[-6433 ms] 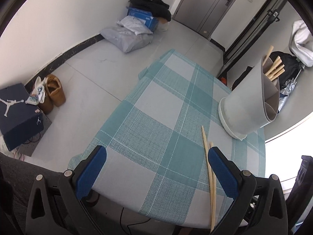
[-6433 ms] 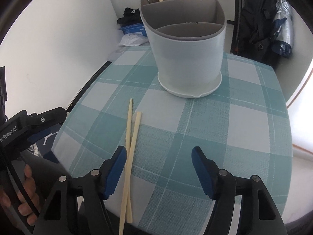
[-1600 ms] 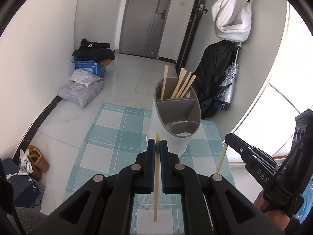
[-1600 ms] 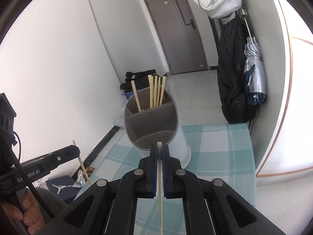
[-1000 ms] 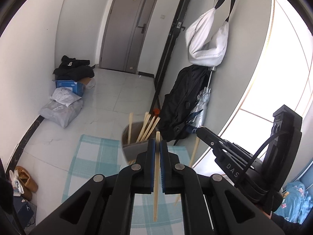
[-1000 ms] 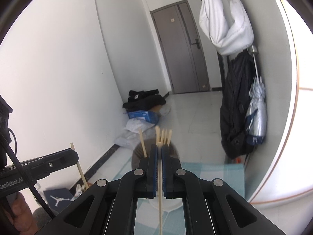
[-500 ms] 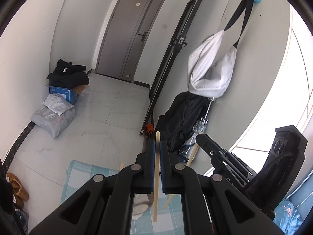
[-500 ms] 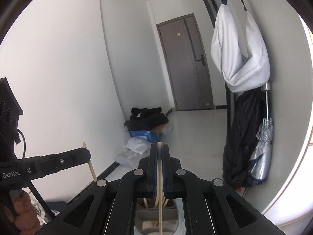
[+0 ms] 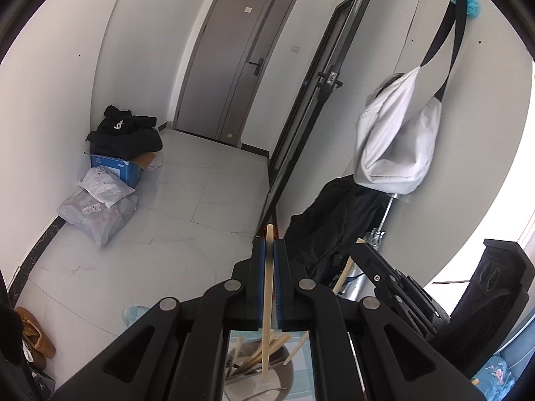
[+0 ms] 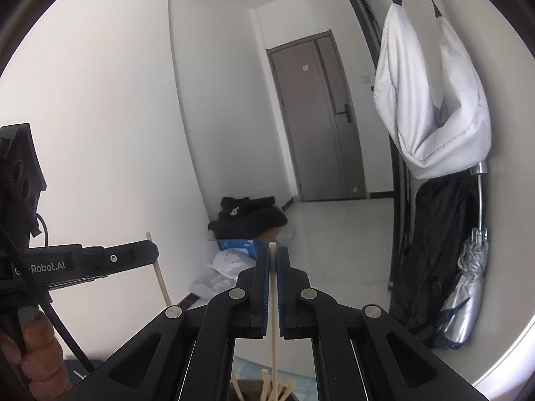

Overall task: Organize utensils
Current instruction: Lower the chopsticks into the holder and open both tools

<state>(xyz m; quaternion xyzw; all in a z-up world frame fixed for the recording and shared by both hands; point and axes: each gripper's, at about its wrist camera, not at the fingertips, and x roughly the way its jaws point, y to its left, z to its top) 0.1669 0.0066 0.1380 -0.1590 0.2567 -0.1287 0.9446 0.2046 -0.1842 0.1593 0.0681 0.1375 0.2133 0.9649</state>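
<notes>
Below my two grippers, at the bottom edge of both views, the utensil holder (image 9: 260, 381) is mostly hidden behind the black gripper arms, so I can only make out part of its grey rim and the tips of the chopsticks already standing in it (image 10: 267, 389); which compartment they stand in I cannot tell. My left gripper (image 9: 270, 250) is pinched closed on one chopstick (image 9: 267, 300), which hangs nearly upright with its lower end over the holder's mouth. My right gripper (image 10: 273, 257) is likewise clamped on a second chopstick (image 10: 274, 334), whose lower end runs down among the standing ones. Only the left view shows a corner of the checked tablecloth (image 9: 133, 312) and the shoes (image 9: 33, 334) on the floor; only the right view shows the hand (image 10: 36, 357) holding my left gripper, cut off at the frame's edge. Each view catches the other gripper from the side with its chopstick slanting through.
</notes>
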